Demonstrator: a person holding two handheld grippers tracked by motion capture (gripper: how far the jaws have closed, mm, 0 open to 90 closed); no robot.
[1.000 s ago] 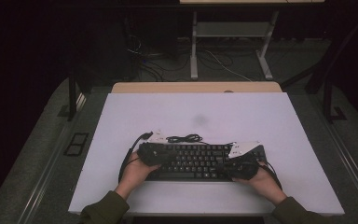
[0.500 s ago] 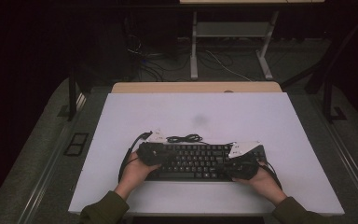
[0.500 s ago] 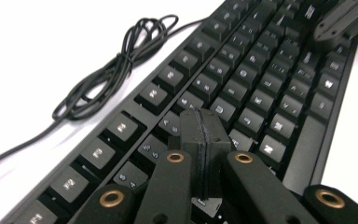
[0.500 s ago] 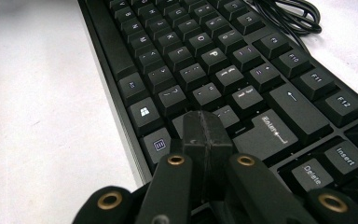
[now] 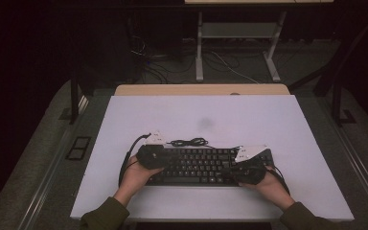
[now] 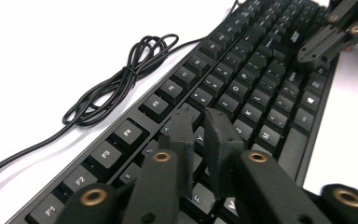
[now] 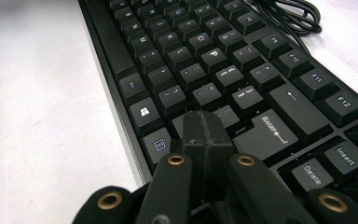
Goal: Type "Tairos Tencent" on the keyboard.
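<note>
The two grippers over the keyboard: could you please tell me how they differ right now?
The left gripper has a narrow gap between its fingers, having just been opening, with nothing between them; the right gripper has its fingers pressed together. The left sits over the keyboard's letter keys, the right near Enter. Both are black and hover over the keys.

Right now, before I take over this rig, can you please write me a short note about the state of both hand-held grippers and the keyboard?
Left hand-held gripper: jaws a small gap apart, just been opening, nothing between them, tips over the left-side keys.
Right hand-held gripper: jaws shut, empty, tips over the keys near Enter.
Black full-size keyboard: flat on the white table, near the front edge, one gripper at each end.
Its black bundled cable lies loose on the table behind it.
Done: cannot tell which keys were pressed.
Left: probably continue pressing keys; mind the cable.
</note>
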